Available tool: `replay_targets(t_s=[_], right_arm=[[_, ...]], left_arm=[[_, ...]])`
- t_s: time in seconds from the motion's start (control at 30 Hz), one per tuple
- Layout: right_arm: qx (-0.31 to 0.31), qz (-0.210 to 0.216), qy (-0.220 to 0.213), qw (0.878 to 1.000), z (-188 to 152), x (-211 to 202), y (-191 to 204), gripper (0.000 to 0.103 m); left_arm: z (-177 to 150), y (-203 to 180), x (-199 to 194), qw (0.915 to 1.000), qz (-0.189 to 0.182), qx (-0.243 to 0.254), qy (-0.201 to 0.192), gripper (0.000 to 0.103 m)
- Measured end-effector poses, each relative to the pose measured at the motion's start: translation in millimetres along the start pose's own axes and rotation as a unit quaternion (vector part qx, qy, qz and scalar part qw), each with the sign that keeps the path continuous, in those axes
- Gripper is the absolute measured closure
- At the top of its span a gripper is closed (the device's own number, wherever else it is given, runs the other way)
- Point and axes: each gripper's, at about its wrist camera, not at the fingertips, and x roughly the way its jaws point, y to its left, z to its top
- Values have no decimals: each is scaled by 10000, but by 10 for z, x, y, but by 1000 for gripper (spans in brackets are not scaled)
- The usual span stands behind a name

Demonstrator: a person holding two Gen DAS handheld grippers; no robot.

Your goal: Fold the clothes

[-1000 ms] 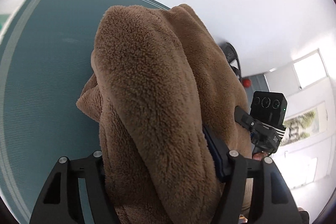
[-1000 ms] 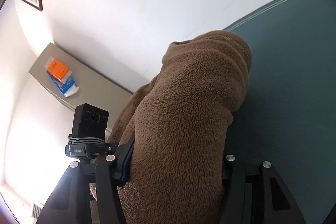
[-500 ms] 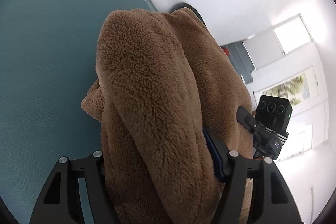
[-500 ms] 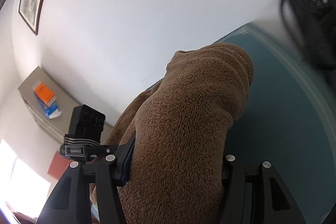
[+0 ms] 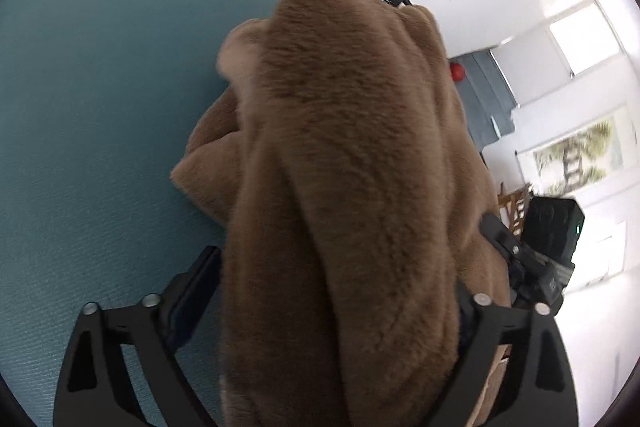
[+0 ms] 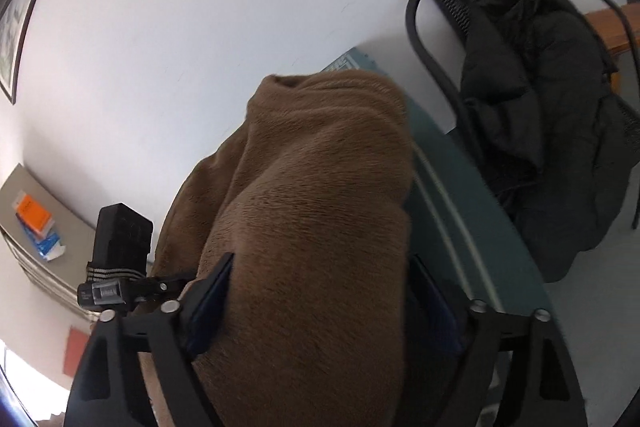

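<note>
A thick brown fleece garment [image 5: 344, 187] fills the middle of the left wrist view, bunched between the fingers of my left gripper [image 5: 332, 291], which is shut on it. The same brown garment [image 6: 316, 227] fills the right wrist view, clamped in my right gripper [image 6: 320, 299]. Both hold it lifted above the teal table [image 5: 88, 107]. The fingertips are hidden in the fleece. The other gripper's black body shows at the right in the left wrist view [image 5: 548, 239] and at the left in the right wrist view [image 6: 120, 259].
A black mesh chair [image 6: 440, 39] with a black jacket [image 6: 552, 131] draped on it stands past the table's edge [image 6: 452, 203]. A grey shelf [image 6: 44, 259] with an orange and a blue box [image 6: 34, 215] is at the left. White walls lie behind.
Both grippers have swung with the garment towards the table's far corner. The chair and jacket have come into view. The fleece is now motion-blurred and sits more to the right in the left wrist view.
</note>
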Motion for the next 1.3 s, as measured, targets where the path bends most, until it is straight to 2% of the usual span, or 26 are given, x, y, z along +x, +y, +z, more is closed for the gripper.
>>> replay_targets(t_s=[0.13, 0.2, 0.3, 0.37, 0.47, 0.5, 0.57, 0.7, 0.83, 0.9, 1.07, 1.17, 1.3], right_arm=[[-561, -865, -599, 9929, -100, -314, 157, 8], [-1042, -1376, -1086, 9790, -186, -519, 364, 8], [-1715, -1538, -1525, 9611, -426, -737, 753, 8], [-2187, -1597, -1609, 9491, -628, -800, 1020, 8], [-2875, -1736, -1417, 9312, -836, -548, 1221, 8], [-3023, -1766, -1282, 9279, -905, -459, 1224, 8], [-3008, -1809, -1022, 9308, -1035, -329, 1175, 8], [-2738, -1919, -828, 9388, -994, -213, 998, 2], [-2584, -1955, -616, 9440, -924, -80, 927, 1], [-2589, -2020, -637, 9424, -926, -38, 919, 1], [-2502, -2109, -758, 9419, -944, -22, 895, 1], [-2430, -2137, -879, 9421, -964, -13, 872, 1], [-2317, -2243, -1075, 9404, -1021, -39, 898, 1]], left_arm=[[-82, -6, -183, 9994, 248, 15, -258, 6], [-177, -68, -388, 9966, 542, 170, -596, 6], [-333, -158, -681, 9883, 982, 469, -1069, 5], [-407, -206, -819, 9811, 1248, 778, -1261, 5], [-557, -352, -803, 9681, 1730, 1241, -1320, 5], [-713, -167, -781, 9640, 1901, 1350, -1276, 4], [-729, -92, -641, 9593, 2145, 1450, -1126, 3], [-704, -20, -439, 9659, 1998, 1213, -1109, 0], [-702, 11, -370, 9699, 1889, 1030, -1138, 0], [-702, 26, -335, 9717, 1835, 939, -1153, 0], [-939, -73, -432, 9649, 2046, 1021, -1295, 0], [-955, -163, -473, 9634, 2117, 966, -1331, 0], [-1015, -222, -519, 9655, 2087, 701, -1387, 0]])
